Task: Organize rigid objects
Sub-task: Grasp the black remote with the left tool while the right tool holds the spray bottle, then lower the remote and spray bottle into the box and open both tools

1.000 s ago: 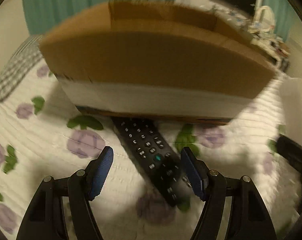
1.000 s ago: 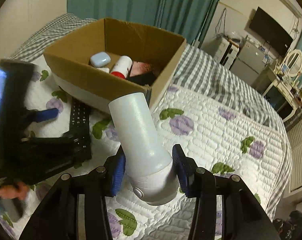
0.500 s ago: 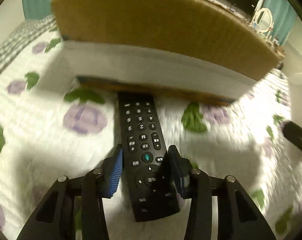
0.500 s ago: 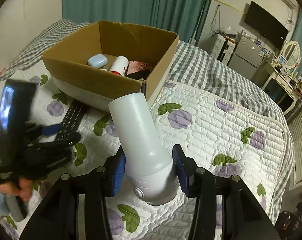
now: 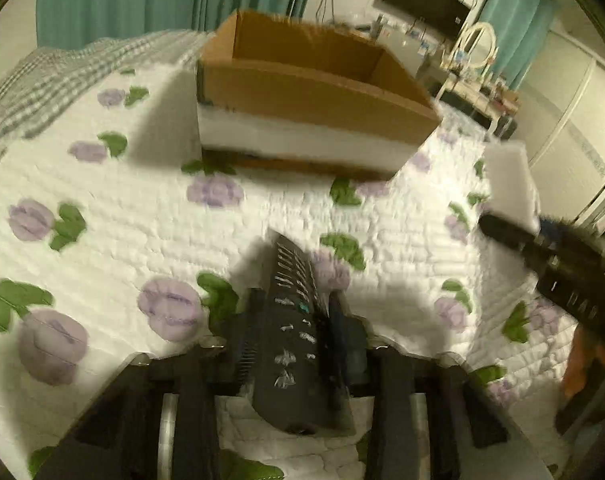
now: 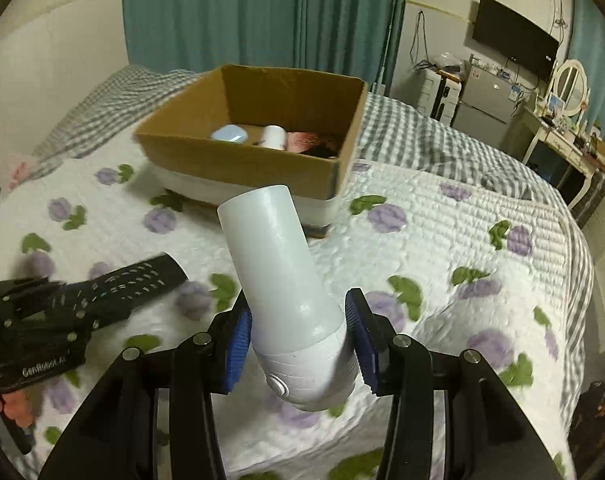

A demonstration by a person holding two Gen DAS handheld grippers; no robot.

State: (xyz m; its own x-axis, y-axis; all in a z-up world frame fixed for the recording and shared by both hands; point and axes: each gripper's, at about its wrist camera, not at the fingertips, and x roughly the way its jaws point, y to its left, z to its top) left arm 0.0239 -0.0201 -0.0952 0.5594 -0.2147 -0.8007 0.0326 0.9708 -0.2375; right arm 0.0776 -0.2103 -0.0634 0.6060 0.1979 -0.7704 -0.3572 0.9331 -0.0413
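Observation:
My left gripper (image 5: pixel 292 316) is shut on a black remote control (image 5: pixel 298 332) and holds it lifted above the bed, short of the cardboard box (image 5: pixel 314 96). The remote also shows in the right wrist view (image 6: pixel 130 280), held by the left gripper (image 6: pixel 58 296). My right gripper (image 6: pixel 298 340) is shut on a white bottle (image 6: pixel 286 292) that points up toward the box (image 6: pixel 254 164). In the box lie a pale blue case (image 6: pixel 229 134), a white bottle (image 6: pixel 274 136) and a dark red item (image 6: pixel 314 142).
The bed has a white quilt with purple flowers (image 6: pixel 422 248) and a grey checked blanket (image 6: pixel 442 140) behind the box. Teal curtains (image 6: pixel 242 12), a TV (image 6: pixel 514 36), a small fridge (image 6: pixel 482 100) and a dressing table (image 6: pixel 562 132) stand at the far right.
The left gripper closed on the remote, lifted it off the quilt and pulled back from the box. The right gripper kept hold of the white bottle and drew back a little.

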